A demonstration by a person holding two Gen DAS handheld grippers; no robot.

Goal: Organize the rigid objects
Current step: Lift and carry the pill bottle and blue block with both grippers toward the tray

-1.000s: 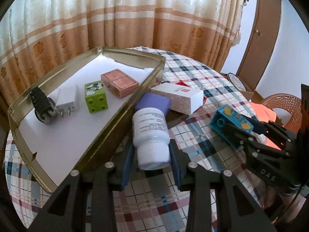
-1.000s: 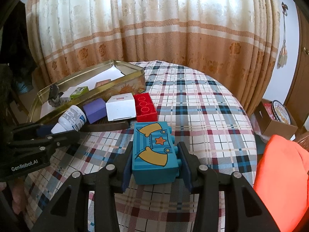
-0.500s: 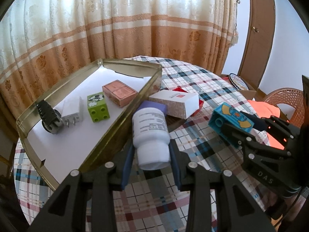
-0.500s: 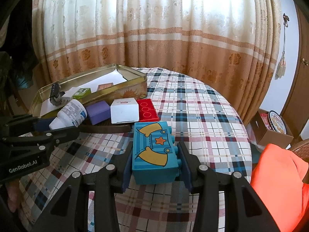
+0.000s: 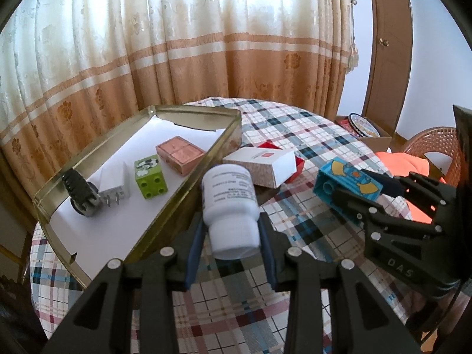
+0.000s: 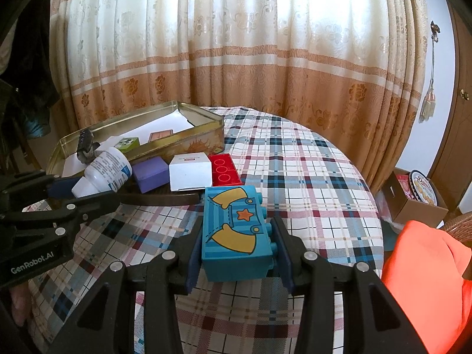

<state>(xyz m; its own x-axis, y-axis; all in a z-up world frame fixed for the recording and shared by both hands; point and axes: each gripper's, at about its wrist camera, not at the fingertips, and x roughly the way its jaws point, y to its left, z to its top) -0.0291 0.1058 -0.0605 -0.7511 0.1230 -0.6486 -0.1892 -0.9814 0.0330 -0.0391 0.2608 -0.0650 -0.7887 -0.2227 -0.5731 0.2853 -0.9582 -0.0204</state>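
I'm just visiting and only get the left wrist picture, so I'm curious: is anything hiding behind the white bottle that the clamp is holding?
Observer: Yes. The right wrist view shows a purple block just past the white bottle, next to the white box.
Operator: And the red thing poking out behind that box?
Observer: It is a red brick lying flat against the box, with round studs on top.
Operator: How is the blue block held?
Observer: The right gripper presses a pad on each side, and the block's studs face the right-hand pad.
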